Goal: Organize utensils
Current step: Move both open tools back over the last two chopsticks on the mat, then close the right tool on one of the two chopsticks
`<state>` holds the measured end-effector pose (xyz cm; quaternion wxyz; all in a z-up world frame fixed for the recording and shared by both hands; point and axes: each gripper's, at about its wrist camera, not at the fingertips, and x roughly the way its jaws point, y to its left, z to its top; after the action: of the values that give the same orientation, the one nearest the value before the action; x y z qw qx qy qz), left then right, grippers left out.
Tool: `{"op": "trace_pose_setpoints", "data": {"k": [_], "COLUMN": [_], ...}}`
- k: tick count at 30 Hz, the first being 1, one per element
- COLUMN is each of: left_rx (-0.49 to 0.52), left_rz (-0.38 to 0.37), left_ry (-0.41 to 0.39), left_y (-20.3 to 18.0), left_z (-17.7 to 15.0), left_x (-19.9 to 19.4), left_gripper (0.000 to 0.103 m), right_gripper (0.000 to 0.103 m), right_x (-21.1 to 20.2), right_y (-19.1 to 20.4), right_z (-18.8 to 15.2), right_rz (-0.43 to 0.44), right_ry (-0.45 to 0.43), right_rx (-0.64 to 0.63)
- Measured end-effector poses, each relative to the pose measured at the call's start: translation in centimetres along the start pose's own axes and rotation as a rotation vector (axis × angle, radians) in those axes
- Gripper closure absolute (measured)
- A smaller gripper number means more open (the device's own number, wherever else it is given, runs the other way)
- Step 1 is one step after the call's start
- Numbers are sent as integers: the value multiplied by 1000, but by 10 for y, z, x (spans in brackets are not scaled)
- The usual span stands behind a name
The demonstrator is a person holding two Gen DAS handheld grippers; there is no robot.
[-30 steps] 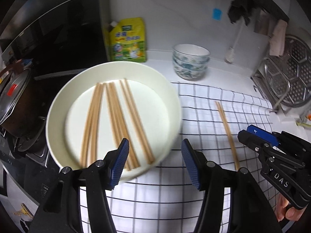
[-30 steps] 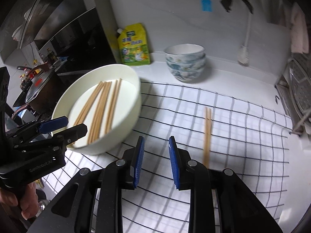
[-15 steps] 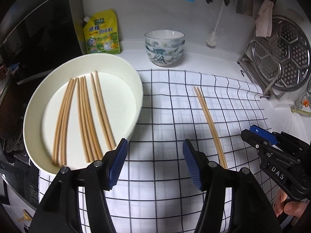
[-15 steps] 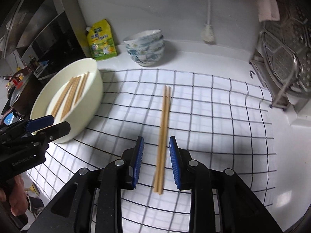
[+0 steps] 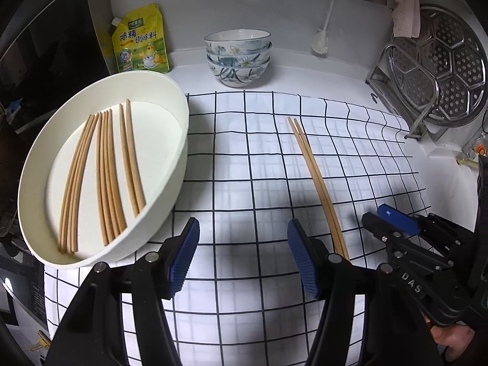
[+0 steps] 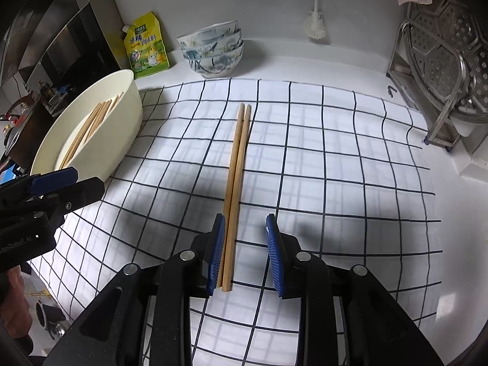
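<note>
One pair of chopsticks (image 6: 235, 183) lies mid-frame on the checked cloth (image 6: 335, 158), its near ends between the right tongs (image 6: 245, 253), spread around them, not clamped. At left, the cream bowl (image 5: 164, 164) holds about eight chopsticks (image 5: 105, 177); three patterned bowls (image 5: 238, 58) sit stacked at top centre. The left tongs (image 5: 244, 259) gape wide, holding nothing.

White wall (image 5: 231, 3), white countertop (image 6: 350, 70)
</note>
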<state>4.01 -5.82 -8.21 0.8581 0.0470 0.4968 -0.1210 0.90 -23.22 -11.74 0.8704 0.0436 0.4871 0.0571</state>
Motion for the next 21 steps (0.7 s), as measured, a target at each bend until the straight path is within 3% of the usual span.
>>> {"op": "trace_pose_setpoints", "data": {"k": [21], "left_rx": [-8], "left_rz": [17], "left_ry": [25], "left_y": [-1], "left_z": [-4], "left_x": [13], "left_gripper": [34], "right_gripper": [76], "right_x": [46], "right_y": [6], "right_z": [2], "right_rz": [-38], "right_ry": [42], "right_rx": [-43]}}
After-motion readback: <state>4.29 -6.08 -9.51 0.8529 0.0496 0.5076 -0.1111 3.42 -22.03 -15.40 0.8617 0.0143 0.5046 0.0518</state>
